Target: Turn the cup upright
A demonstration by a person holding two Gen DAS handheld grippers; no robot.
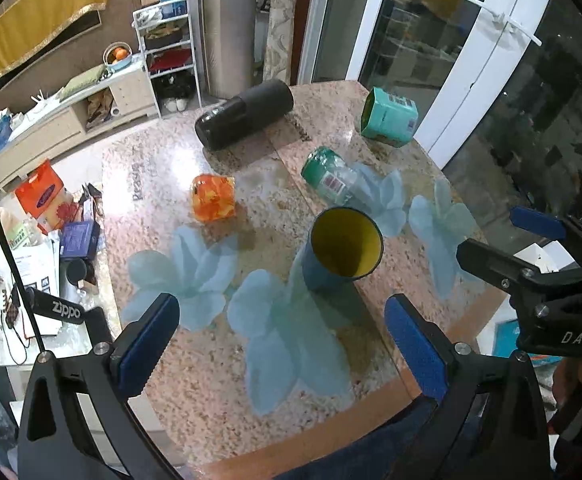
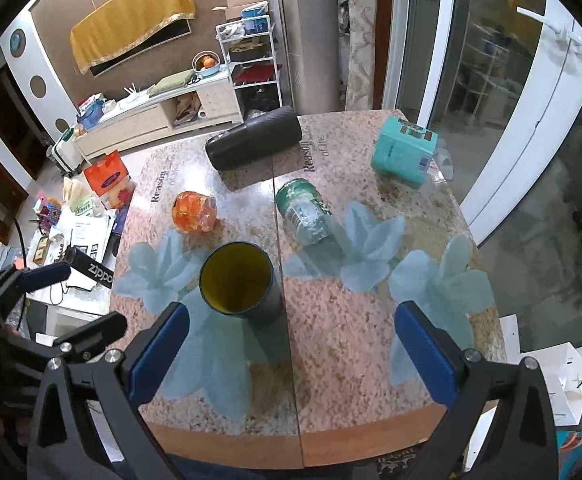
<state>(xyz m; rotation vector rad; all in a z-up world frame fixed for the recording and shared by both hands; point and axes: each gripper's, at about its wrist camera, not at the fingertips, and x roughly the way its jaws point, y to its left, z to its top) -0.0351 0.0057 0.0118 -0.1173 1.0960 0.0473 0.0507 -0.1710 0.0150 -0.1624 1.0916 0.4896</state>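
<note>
Left wrist view: blue cup (image 1: pixel 341 250) stood upright on worktop (image 1: pixel 179 364), yellow inside, nothing visible in it. Clear bottle with green label (image 1: pixel 333 178) lay on side behind it; black flask (image 1: pixel 243 114) lay on side further back; teal carton (image 1: pixel 389 117) near far corner; orange jar (image 1: pixel 213 198) at left. Left tool (image 1: pixel 281 354) spread wide, holding nothing. Right tool (image 1: pixel 507 240) apart from cup, also spread.

Right wrist view: cup (image 2: pixel 239 280) upright, just left of worktop seam (image 2: pixel 287 320). Right tool (image 2: pixel 293 354) wide open, unloaded. Granite-pattern top (image 2: pixel 351 332) with pale blue flower prints; glass door (image 2: pixel 531 128) at right.
</note>
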